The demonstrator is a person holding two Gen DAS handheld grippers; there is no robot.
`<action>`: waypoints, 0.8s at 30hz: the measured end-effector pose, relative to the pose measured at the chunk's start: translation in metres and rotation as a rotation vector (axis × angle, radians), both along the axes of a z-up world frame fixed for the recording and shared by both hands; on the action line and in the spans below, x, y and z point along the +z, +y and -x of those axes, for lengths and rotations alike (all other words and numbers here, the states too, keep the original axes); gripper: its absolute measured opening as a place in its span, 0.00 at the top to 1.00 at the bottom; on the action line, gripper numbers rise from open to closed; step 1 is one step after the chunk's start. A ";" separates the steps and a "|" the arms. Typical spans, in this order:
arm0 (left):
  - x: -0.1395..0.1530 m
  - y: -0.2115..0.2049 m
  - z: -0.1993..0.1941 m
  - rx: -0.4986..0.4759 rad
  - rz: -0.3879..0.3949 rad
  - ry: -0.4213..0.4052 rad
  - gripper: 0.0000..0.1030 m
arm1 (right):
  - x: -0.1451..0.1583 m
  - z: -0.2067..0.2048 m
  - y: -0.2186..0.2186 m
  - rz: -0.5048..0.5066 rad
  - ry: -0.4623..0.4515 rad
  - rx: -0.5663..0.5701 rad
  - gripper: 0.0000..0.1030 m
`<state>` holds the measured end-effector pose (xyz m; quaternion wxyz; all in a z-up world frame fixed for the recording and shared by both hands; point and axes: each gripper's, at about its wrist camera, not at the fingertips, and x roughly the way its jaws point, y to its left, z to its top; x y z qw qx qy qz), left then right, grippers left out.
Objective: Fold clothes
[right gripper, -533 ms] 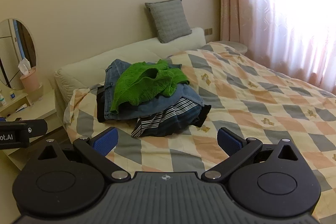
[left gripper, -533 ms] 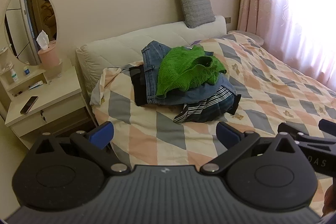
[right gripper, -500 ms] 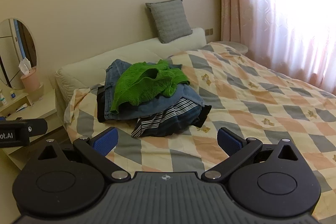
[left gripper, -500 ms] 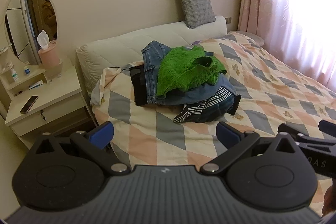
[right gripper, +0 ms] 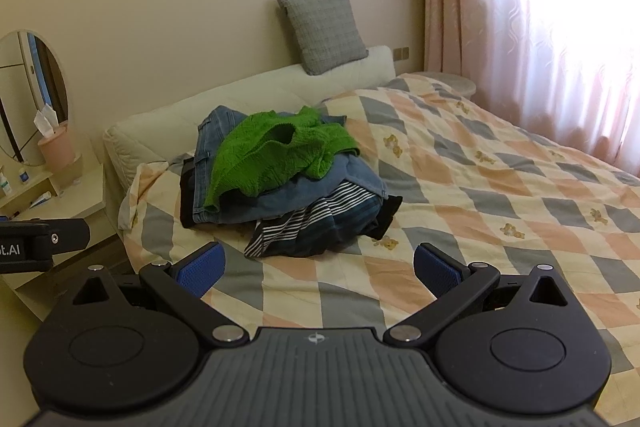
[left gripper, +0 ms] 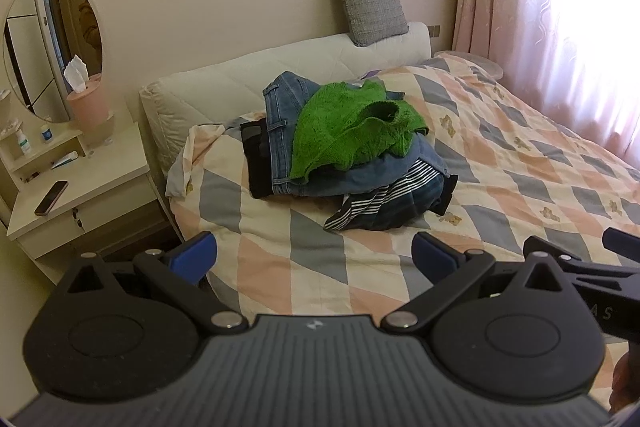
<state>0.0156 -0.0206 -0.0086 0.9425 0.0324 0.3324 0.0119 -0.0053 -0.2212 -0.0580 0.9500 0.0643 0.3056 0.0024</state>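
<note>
A checked bed point(left gripper: 500, 195) fills mid-frame, the clothes pile point(left gripper: 344, 151) heaped at its centre topped by a green sweater point(right gripper: 276, 155), while left gripper point(left gripper: 314, 257) and right gripper point(right gripper: 318, 265) gape wide, empty, at the bottom.

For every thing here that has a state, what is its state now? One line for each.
Left gripper: open, empty.
Right gripper: open, empty.
Green knitted sweater: crumpled, on top of the pile.
Blue denim jeans: unfolded, under the sweater.
Dark striped garment: bunched at the pile's bottom.
Grey square cushion: leaning on the wall.
</note>
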 end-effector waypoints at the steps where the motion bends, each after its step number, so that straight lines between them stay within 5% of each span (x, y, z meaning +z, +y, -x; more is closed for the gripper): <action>1: 0.000 0.000 -0.001 0.003 -0.001 0.002 0.00 | -0.001 -0.002 0.001 0.003 0.003 -0.002 0.00; 24: -0.010 0.008 -0.015 0.051 0.005 0.064 0.00 | -0.012 -0.026 0.007 -0.006 0.048 0.030 0.00</action>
